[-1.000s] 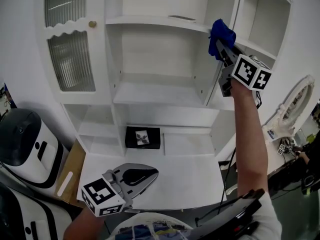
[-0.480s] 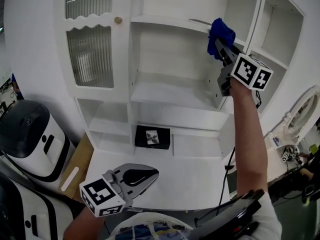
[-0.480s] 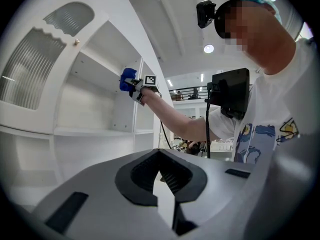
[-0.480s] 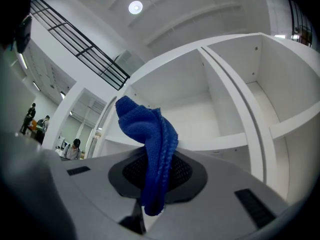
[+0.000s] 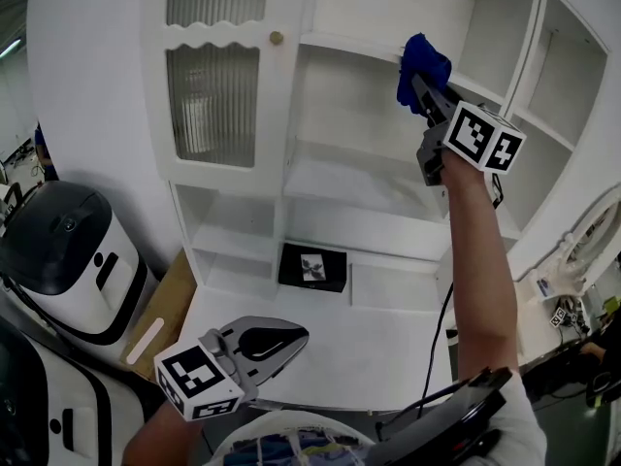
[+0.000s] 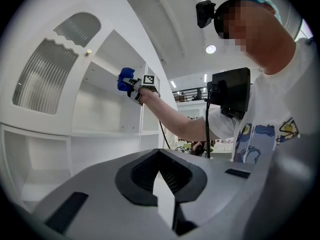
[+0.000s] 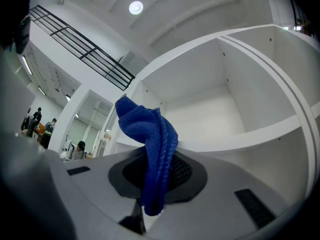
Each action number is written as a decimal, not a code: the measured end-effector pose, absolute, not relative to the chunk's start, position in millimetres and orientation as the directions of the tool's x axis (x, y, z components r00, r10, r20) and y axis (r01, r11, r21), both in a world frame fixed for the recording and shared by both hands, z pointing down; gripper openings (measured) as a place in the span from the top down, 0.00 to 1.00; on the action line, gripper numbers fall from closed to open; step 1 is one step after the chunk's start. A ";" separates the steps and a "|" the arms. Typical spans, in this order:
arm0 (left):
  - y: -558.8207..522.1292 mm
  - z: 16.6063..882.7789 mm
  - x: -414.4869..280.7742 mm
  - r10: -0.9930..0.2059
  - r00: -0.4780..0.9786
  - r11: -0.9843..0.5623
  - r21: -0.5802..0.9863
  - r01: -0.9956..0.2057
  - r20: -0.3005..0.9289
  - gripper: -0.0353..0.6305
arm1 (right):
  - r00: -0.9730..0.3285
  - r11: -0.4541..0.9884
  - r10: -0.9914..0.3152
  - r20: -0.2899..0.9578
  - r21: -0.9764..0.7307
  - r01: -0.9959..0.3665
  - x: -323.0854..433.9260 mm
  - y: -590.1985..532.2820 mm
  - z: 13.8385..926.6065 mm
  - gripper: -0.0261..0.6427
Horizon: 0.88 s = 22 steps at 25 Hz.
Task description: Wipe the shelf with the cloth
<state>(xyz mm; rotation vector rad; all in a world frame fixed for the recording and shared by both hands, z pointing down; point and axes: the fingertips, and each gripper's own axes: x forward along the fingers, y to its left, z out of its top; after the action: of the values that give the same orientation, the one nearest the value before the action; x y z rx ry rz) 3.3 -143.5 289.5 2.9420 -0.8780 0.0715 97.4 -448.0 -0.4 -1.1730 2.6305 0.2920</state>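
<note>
A blue cloth (image 5: 423,66) is bunched at the tip of my right gripper (image 5: 420,87), which is raised to the front edge of the upper shelf (image 5: 351,47) of a white cabinet. In the right gripper view the blue cloth (image 7: 151,152) hangs folded between the jaws, which are shut on it, with the upper shelf (image 7: 235,139) just beyond. My left gripper (image 5: 281,338) is held low, over the cabinet's counter (image 5: 359,343), jaws shut and empty. In the left gripper view the left gripper (image 6: 162,186) points toward the far-off blue cloth (image 6: 125,79).
A black box (image 5: 312,267) sits at the back of the counter. A ribbed glass door (image 5: 212,100) closes the cabinet's left side. A middle shelf (image 5: 359,187) lies below the raised arm. A white and black appliance (image 5: 68,260) stands at the left, with cardboard (image 5: 165,309) beside it.
The head view has swung left, so the cabinet sits further right in the frame. My right gripper stays at the upper shelf edge with the cloth. The left gripper has not moved.
</note>
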 end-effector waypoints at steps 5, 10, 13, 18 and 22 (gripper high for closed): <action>-136.8 290.4 -15.7 -0.565 0.823 -0.821 0.056 -0.568 0.057 0.93 | -0.671 0.681 -0.680 -0.295 0.085 -0.728 63.0 -445.1 -0.3 0.86; -129.8 293.3 -38.8 -0.592 0.804 -0.802 0.062 -0.594 0.054 0.93 | -0.690 0.700 -0.662 -0.293 0.086 -0.709 29.7 -442.1 -0.7 0.86; -124.2 294.1 -50.6 -0.603 0.796 -0.794 0.061 -0.605 0.052 0.93 | -0.694 0.707 -0.656 -0.297 0.080 -0.703 10.8 -439.5 -0.7 0.86; -116.2 296.9 -71.2 -0.622 0.782 -0.779 0.068 -0.624 0.049 0.93 | -0.693 0.709 -0.656 -0.301 0.070 -0.702 -17.2 -437.1 -0.2 0.86; -110.0 299.1 -87.4 -0.632 0.773 -0.769 0.077 -0.634 0.048 0.93 | -0.692 0.710 -0.657 -0.299 0.065 -0.702 -36.9 -436.7 1.3 0.86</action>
<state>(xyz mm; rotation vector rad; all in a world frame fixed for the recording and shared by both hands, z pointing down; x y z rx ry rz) -87.4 -110.0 299.1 2.8742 -1.0288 0.0288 -36.9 -436.7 1.3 -1.0792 2.6642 0.2540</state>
